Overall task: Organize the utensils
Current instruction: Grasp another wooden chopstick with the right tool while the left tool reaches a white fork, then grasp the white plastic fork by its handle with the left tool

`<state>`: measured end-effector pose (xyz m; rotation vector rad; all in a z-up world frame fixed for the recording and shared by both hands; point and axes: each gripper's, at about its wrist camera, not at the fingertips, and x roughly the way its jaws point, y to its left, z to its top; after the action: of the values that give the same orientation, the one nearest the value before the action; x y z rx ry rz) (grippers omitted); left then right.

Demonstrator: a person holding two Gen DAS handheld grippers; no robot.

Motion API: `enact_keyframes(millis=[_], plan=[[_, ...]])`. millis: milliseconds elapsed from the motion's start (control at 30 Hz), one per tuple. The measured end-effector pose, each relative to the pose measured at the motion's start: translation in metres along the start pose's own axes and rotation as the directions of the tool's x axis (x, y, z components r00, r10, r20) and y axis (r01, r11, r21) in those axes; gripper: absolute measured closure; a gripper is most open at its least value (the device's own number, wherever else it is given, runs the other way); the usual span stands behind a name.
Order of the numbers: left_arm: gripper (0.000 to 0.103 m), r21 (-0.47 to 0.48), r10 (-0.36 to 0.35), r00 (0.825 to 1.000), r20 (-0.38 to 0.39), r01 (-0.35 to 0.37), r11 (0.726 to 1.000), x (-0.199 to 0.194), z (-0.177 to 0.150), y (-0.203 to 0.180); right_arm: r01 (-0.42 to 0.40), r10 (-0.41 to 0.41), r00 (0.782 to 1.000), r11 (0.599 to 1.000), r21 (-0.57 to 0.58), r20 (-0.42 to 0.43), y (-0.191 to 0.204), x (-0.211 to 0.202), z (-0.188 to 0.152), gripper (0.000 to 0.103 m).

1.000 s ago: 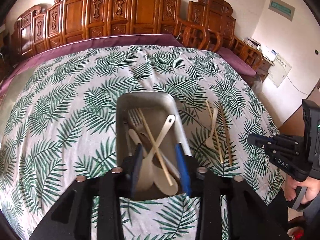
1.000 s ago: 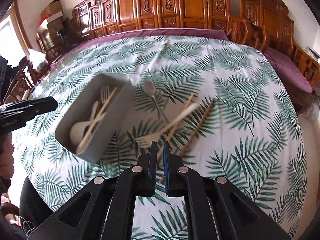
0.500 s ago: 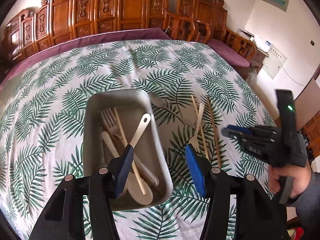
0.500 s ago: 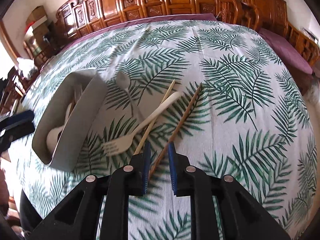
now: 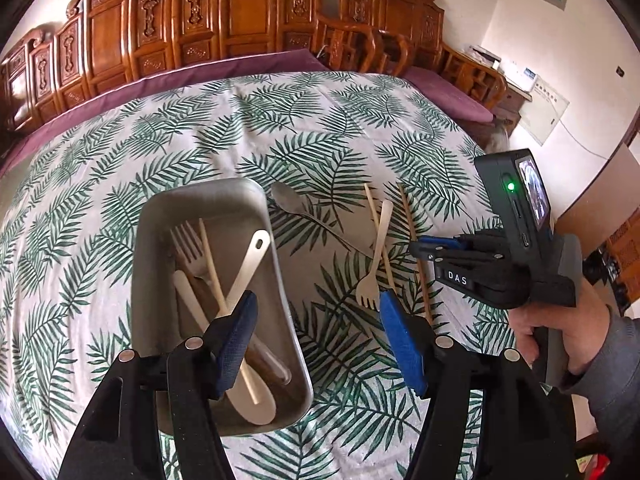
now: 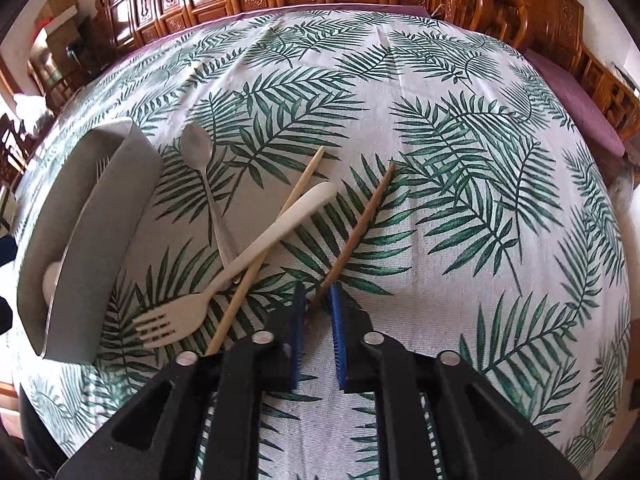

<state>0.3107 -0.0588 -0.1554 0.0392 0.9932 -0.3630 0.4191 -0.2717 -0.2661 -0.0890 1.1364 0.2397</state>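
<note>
Here the left gripper (image 5: 316,336) is seen with its jaws spread wide, having just been opening, with nothing between them; it hangs over the near right corner of the grey metal tray (image 5: 280,280), in which a fork, spoons and a pale chopstick are piled. The right gripper (image 6: 316,312), whose jaws have just been closing, is set narrowly about the near end of the brown chopstick (image 6: 362,228); whether the pads press it cannot be told. Beside it lie a cream fork (image 6: 224,280), a light chopstick (image 6: 276,232) and a steel spoon (image 6: 200,160) on the leaf-print tablecloth (image 6: 460,200).
</note>
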Motion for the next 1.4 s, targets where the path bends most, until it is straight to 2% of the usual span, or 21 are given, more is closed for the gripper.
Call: enact_keyframes(millis=[167,433,667,733,867,1000,1200,1400], plan=[[0.042,0.026,-0.002,1.000,-0.019,0.002,1.000,0.012,0.006,-0.014,0.000,0.000,1.000,1.000,0.017,-0.008,-0.012,-0.004,-0.007,0.097],[0.043,0.078,-0.004,0.997,-0.077,0.010,0.997,0.042,0.015,-0.040,-0.006,0.006,1.000,0.999,0.051,0.010,-0.036,-0.019,-0.027,0.097],[0.054,0.101,0.003,0.991,-0.134,0.011,0.995,0.073,0.023,-0.055,-0.032,0.031,0.999,0.997,0.067,0.013,-0.051,-0.023,-0.042,0.097],[0.062,0.098,0.008,0.987,-0.162,0.008,0.995,0.084,0.024,-0.056,-0.041,0.039,0.999,0.997,0.070,0.016,-0.053,-0.024,-0.044,0.097],[0.065,0.106,0.026,0.980,-0.196,-0.005,0.994,0.098,0.025,-0.056,-0.059,0.057,0.998,0.996,0.068,0.035,-0.055,-0.023,-0.046,0.097],[0.078,0.116,0.035,0.971,-0.234,-0.008,0.993,0.109,0.025,-0.055,-0.066,0.063,0.997,0.996,0.064,0.046,-0.056,-0.023,-0.047,0.097],[0.078,0.126,0.039,0.965,-0.261,-0.005,0.992,0.122,0.025,-0.056,-0.054,0.052,0.997,0.998,0.037,0.058,-0.054,-0.024,-0.048,0.097],[0.078,0.154,0.058,0.966,-0.250,-0.019,0.988,0.127,0.028,-0.062,-0.052,0.050,0.997,0.998,0.031,0.060,-0.054,-0.025,-0.049,0.097]])
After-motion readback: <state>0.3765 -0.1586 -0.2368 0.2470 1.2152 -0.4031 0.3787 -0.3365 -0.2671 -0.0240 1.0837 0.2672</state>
